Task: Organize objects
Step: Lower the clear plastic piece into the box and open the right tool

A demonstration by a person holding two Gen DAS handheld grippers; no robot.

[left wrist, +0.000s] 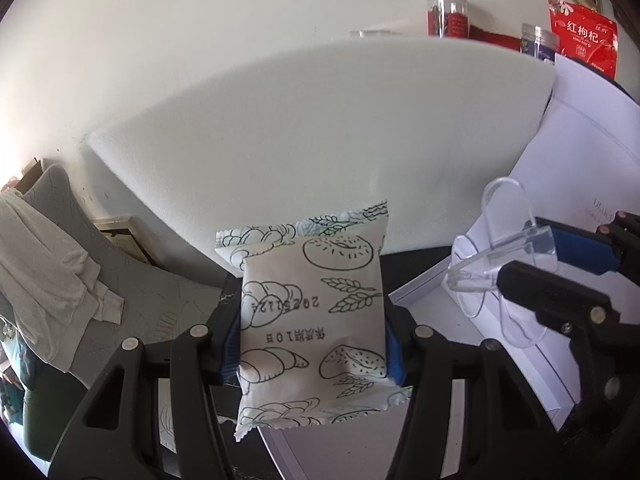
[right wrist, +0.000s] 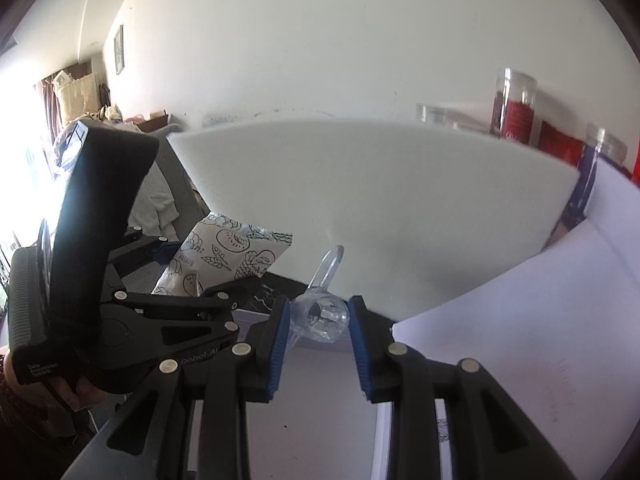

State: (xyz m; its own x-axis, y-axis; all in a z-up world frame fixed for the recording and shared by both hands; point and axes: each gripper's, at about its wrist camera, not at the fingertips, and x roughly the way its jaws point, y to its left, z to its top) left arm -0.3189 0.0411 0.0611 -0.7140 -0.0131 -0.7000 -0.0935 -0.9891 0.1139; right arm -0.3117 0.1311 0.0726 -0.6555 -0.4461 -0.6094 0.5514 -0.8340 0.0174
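A white snack packet printed with bread drawings is clamped between the blue pads of my left gripper. It stands upright and sticks out above and below the fingers. In the right wrist view the same packet shows in the left gripper at the left, held by a hand. My right gripper is shut on a clear plastic piece with a looped tab pointing away. From the left wrist view that clear piece and the right gripper sit at the right, over a white box.
A large white foam board stands behind both grippers. An open white box lies at the right. Behind the board are clear jars and a red pouch. A grey couch with a cloth is at the left.
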